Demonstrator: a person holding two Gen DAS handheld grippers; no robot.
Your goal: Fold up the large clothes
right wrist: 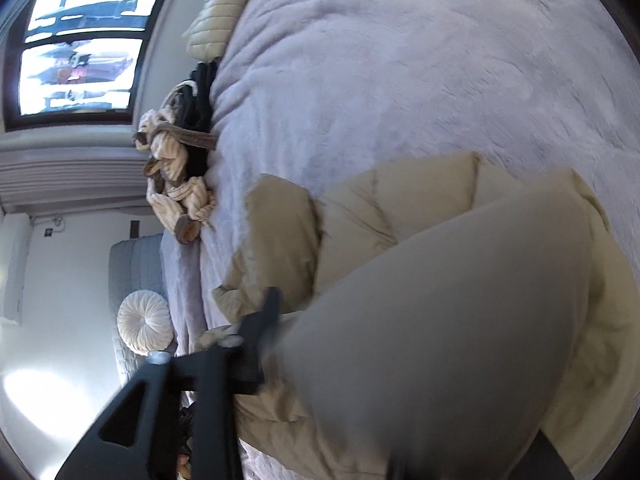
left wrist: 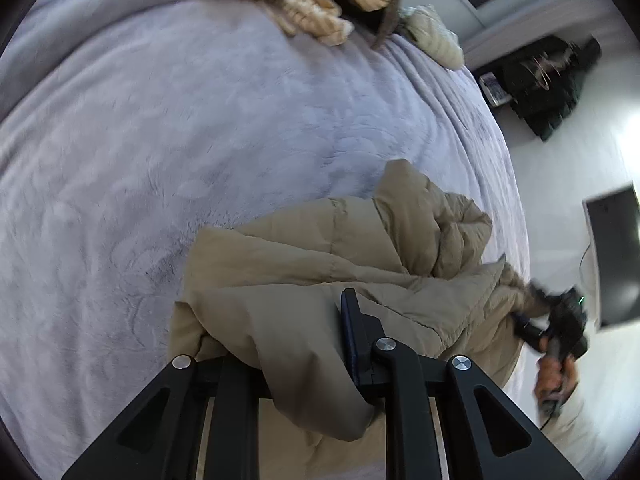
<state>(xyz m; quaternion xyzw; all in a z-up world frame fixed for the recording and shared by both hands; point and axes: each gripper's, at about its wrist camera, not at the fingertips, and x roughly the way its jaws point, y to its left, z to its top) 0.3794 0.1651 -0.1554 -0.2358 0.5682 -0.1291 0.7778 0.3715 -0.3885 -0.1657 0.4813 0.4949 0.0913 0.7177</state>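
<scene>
A tan puffer jacket [left wrist: 328, 248] lies bunched on the lavender bed cover [left wrist: 160, 140]. My left gripper [left wrist: 296, 336] is shut on a fold of the jacket, which drapes over and between its fingers [left wrist: 352, 328]. My right gripper [left wrist: 536, 304] shows at the right in the left wrist view, held by a hand, shut on the jacket's far edge. In the right wrist view the jacket [right wrist: 400, 216] fills the lower half, and a blurred fold of it covers my right gripper [right wrist: 304, 320]; only its left finger [right wrist: 268, 312] shows.
A heap of cream and brown knitwear [left wrist: 316, 0] lies at the far end of the bed, with a cream puffer piece [left wrist: 436, 36] beside it. A dark pile [left wrist: 540, 80] sits on the white floor. A round white cushion [right wrist: 144, 324] and a window [right wrist: 80, 40] show to the left.
</scene>
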